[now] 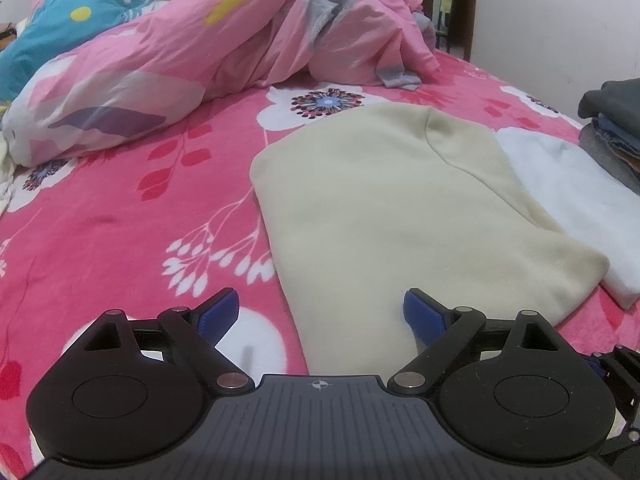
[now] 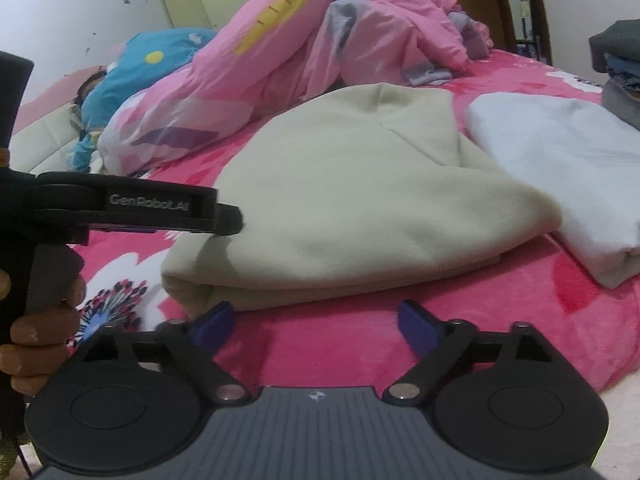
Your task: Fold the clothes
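A cream garment [image 1: 400, 208] lies folded on the pink floral bed sheet [image 1: 120, 220]. My left gripper [image 1: 320, 304] is open at the garment's near left corner, its right blue pad over the cloth and its left pad over the sheet, gripping nothing. In the right wrist view the same cream garment [image 2: 360, 208] shows its layered near edge. My right gripper [image 2: 316, 316] stands open just in front of that edge, with only sheet between its pads. A hand [image 2: 40, 328] holds the left tool, whose black finger [image 2: 228, 220] reaches over the garment's left end.
A folded white garment [image 1: 568, 200] lies right of the cream one. A stack of dark folded clothes [image 1: 616, 120] stands at the far right. A heaped pink duvet [image 1: 180, 60] and a blue pillow [image 1: 60, 28] fill the back. The bed's edge [image 2: 600, 360] drops off at lower right.
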`<state>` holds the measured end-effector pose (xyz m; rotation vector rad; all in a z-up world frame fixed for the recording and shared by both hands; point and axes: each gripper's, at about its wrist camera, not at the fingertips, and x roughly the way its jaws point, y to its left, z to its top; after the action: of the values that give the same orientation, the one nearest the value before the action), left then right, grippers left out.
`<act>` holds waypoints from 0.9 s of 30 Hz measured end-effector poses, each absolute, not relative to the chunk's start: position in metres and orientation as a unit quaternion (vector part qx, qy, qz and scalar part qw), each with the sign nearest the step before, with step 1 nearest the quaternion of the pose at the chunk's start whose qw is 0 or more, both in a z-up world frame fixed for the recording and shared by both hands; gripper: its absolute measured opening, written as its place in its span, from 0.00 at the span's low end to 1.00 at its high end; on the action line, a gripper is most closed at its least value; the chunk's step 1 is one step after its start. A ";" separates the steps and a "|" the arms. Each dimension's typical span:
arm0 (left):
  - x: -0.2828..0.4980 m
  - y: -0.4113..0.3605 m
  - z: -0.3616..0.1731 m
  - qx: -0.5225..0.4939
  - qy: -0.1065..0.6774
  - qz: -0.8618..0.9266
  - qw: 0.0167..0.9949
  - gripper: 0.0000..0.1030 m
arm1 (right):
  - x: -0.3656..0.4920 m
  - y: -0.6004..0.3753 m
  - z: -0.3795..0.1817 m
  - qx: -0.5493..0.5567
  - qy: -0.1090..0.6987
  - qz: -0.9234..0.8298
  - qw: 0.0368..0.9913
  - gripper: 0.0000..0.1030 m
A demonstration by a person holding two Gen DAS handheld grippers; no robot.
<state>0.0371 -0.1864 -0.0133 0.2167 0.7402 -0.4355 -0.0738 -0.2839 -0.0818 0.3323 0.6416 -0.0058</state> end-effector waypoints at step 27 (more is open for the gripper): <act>0.028 -0.134 -0.013 0.014 0.359 -0.218 0.907 1.00 | -0.084 -0.308 -0.094 0.277 0.255 0.017 0.926 1.00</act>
<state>0.0284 -0.1336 -0.0129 0.0281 0.7420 -0.4495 -0.0838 -0.3080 -0.0937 0.5688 0.5223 0.0358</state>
